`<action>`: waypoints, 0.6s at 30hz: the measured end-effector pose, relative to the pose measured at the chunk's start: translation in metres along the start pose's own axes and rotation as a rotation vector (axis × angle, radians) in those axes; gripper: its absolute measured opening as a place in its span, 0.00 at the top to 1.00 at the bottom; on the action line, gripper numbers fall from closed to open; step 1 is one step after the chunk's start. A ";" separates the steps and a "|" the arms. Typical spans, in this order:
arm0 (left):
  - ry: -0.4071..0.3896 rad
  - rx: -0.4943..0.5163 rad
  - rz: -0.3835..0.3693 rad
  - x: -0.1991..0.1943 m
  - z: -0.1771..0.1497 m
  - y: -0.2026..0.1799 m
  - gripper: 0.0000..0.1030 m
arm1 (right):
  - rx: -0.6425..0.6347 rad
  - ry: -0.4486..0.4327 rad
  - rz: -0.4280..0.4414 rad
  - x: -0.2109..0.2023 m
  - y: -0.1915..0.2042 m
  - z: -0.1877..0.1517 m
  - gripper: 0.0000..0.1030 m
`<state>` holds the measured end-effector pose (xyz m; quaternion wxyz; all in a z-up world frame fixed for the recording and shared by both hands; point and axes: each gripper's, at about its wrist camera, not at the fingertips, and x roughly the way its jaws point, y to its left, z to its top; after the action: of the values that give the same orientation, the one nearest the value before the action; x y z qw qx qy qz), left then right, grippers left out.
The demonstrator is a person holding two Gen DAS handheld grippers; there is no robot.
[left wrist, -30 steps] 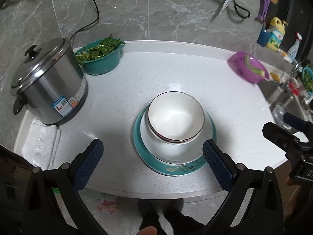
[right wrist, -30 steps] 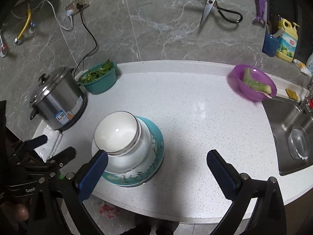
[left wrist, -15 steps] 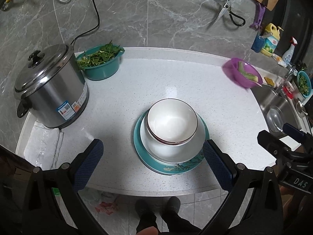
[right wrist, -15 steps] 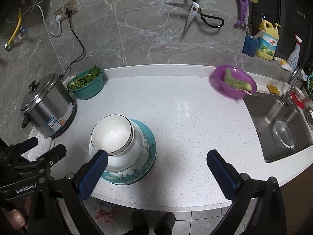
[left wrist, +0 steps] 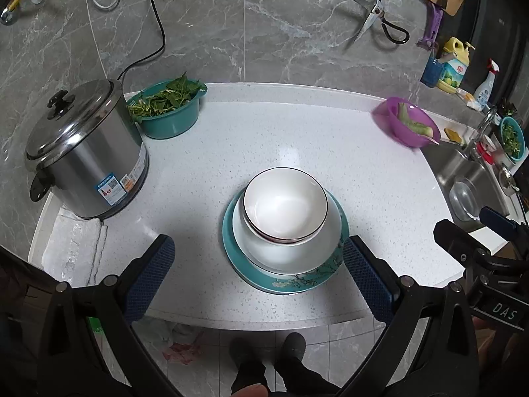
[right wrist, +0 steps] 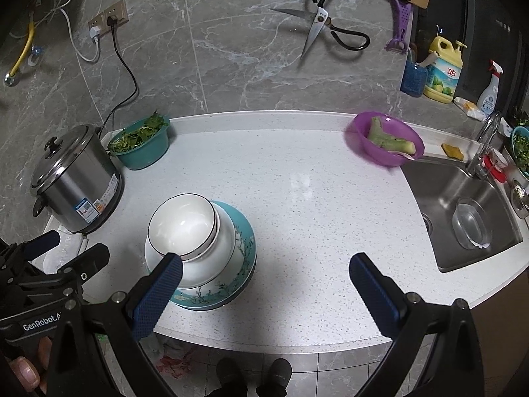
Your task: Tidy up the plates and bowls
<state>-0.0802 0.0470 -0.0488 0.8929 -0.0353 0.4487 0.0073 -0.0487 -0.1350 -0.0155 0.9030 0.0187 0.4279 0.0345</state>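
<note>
A stack stands near the front of the white counter (left wrist: 297, 139): a teal flowered plate (left wrist: 291, 281) at the bottom, a white bowl (left wrist: 287, 254) on it, and nested white bowls with dark rims (left wrist: 286, 205) on top. The stack also shows in the right wrist view (right wrist: 185, 228), on the teal plate (right wrist: 244, 241). My left gripper (left wrist: 258, 274) is open and empty, held above the front edge near the stack. My right gripper (right wrist: 264, 291) is open and empty, to the right of the stack.
A steel rice cooker (left wrist: 82, 152) stands at the left on a white cloth (left wrist: 72, 244). A teal basin of greens (left wrist: 168, 109) sits behind it. A purple bowl (right wrist: 383, 139) sits at the back right beside the sink (right wrist: 463, 211). Scissors (right wrist: 324, 29) hang on the wall.
Both grippers have pulled back and up from the counter, so the stack looks smaller and farther away. The stack has not moved. Both grippers stay open.
</note>
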 end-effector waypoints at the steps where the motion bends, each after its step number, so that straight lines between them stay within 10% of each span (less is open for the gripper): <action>1: -0.002 0.000 0.003 0.000 0.001 0.000 0.00 | 0.000 0.001 -0.001 0.000 0.000 0.000 0.00; 18: -0.020 -0.004 0.011 -0.006 0.003 0.000 0.00 | -0.008 0.002 0.003 -0.001 0.001 0.002 0.00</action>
<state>-0.0811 0.0478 -0.0420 0.8973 -0.0346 0.4399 0.0134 -0.0481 -0.1339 -0.0132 0.9026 0.0156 0.4286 0.0376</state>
